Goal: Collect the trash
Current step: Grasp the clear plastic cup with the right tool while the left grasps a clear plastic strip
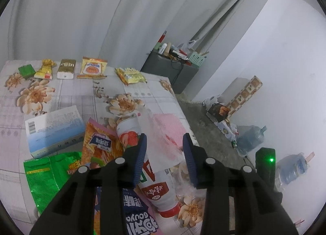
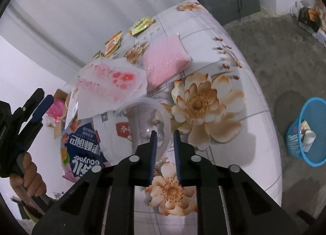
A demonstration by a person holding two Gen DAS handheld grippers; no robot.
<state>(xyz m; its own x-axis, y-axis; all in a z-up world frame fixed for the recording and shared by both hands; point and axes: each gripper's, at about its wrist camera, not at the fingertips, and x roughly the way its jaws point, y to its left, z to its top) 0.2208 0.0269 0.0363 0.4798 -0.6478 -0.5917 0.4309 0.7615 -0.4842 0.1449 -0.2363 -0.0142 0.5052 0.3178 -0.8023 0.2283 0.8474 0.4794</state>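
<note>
glossy green foil bag (image 1: 49,176), clear plastic cup (image 2: 146,121)

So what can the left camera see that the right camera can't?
Only the left wrist view shows the green bag, the strawberry bottle and water jugs on the floor. Only the right wrist view shows the blue trash basket and clear cup. Both show the pink pack and flowered tablecloth.
</note>
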